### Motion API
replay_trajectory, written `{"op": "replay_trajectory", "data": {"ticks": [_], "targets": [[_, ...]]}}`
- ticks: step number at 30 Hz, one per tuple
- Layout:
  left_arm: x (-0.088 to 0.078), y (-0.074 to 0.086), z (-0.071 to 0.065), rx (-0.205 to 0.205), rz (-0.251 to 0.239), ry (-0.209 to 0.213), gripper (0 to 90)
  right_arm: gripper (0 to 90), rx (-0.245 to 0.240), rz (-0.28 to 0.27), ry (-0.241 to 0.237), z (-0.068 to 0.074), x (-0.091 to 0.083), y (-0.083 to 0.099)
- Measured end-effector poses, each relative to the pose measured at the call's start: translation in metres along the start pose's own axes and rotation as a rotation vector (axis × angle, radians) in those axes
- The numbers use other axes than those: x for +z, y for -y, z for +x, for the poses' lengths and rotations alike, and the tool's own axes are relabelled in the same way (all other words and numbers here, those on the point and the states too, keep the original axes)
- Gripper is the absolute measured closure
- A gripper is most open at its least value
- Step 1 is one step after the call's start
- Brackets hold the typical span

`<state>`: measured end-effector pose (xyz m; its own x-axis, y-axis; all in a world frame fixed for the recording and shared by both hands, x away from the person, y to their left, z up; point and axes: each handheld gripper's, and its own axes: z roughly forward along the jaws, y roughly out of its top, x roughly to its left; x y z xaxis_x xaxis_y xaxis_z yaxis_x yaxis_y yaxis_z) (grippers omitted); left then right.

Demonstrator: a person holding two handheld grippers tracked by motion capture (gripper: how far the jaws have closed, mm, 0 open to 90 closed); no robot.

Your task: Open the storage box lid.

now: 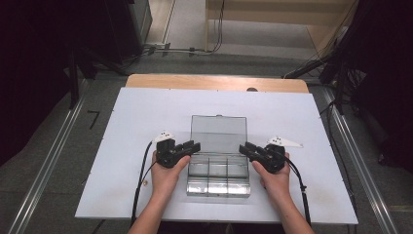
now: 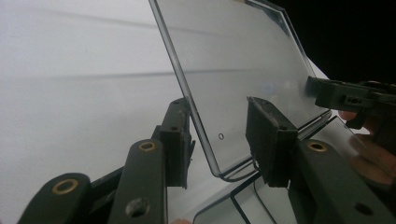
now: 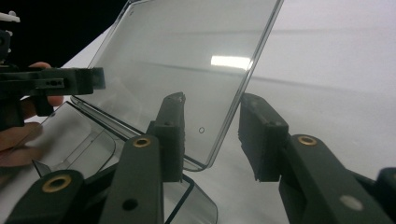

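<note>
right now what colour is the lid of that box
Clear, see-through plastic with no tint: the lid lets the white table show through. Best seen in the left gripper view.

Black grippers (image 1: 178,152) — brass-ringed screws, black cables, white top plates.

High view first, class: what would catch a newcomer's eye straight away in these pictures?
A clear plastic box sits mid-table on the white board, its see-through lid standing open and upright at the back. The left gripper and right gripper flank it, one at each side edge of the lid. In each gripper view the lid's edge stands between the black fingers, with gaps beside it.
</note>
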<state>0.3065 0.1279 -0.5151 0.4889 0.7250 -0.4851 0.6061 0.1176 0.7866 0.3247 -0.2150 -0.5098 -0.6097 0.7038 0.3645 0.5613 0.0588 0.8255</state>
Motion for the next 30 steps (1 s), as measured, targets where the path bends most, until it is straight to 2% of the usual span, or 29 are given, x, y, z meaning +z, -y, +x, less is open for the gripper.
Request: {"op": "replay_trajectory", "data": {"ticks": [7,16,18,22,28,30], "targets": [[0.001,0.001,0.003,-0.025,0.015,-0.002,56.2,58.0,0.014,0.014,0.024,-0.001,0.001,0.000],[0.002,0.001,0.003,-0.047,0.036,-0.008,51.5,55.1,0.020,0.029,0.021,-0.001,0.001,0.000],[0.001,0.001,0.003,-0.034,0.040,-0.034,47.7,51.7,0.021,0.029,0.005,-0.002,0.001,-0.001],[-0.002,0.000,0.003,-0.037,0.045,-0.050,40.1,40.8,0.013,0.029,-0.006,-0.003,-0.002,-0.003],[-0.006,-0.001,-0.002,-0.016,0.031,-0.041,29.6,24.3,-0.047,0.037,-0.026,-0.002,-0.014,-0.006],[-0.009,-0.002,-0.005,-0.003,0.023,-0.040,27.4,21.2,-0.045,0.021,-0.040,-0.004,-0.020,-0.008]]}}
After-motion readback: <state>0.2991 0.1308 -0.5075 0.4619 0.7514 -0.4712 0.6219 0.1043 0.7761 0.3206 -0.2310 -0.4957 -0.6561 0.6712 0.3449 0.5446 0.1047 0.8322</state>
